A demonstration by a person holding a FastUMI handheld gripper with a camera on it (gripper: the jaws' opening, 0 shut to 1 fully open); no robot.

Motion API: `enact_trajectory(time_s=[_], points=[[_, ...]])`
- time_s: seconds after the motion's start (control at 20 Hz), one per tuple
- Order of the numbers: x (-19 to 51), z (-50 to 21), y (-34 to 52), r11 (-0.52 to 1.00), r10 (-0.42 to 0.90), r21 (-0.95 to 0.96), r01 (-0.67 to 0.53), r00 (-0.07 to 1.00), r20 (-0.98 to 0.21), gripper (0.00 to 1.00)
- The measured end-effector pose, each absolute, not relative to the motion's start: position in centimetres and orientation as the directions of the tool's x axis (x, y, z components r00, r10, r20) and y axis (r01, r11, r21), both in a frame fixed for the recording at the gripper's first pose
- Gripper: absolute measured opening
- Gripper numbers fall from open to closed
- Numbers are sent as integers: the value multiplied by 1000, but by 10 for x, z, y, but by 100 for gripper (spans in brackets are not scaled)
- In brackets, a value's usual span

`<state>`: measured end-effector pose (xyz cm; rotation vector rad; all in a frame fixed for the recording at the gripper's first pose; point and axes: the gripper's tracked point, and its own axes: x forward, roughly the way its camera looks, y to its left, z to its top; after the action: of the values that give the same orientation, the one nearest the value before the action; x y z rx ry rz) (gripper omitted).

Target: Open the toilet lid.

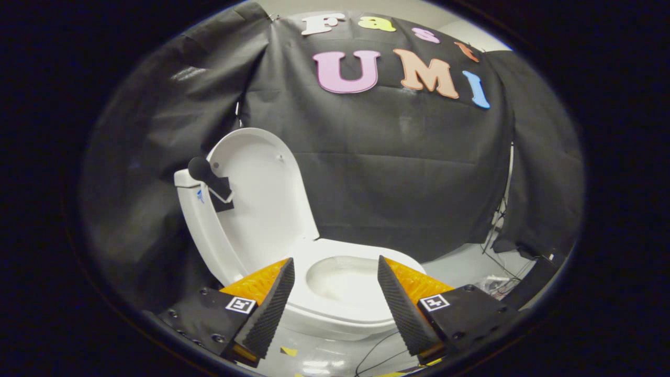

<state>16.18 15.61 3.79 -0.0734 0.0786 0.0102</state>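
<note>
Toilet bowl [340, 285]: near rim partly hidden behind both fingers [272, 309]; inside too washed out to tell.
Tank [201, 220]: mostly covered by the raised lid [261, 193] beyond the left finger.
Black knob [200, 168] on the tank: kind cannot be told.
Cables [497, 225]: beyond the right finger, too small to follow.

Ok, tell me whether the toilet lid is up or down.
Up. The toilet lid stands raised against the tank, leaving the bowl uncovered. The gripper is open, holding nothing.
</note>
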Motion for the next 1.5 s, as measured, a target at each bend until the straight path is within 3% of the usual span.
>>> enact_trajectory(time_s=[0.6,1.5], points=[[146,34,105,997,-69,20,72,990,-123,98],[115,117,101,993,-91,81,84,992,88,98]])
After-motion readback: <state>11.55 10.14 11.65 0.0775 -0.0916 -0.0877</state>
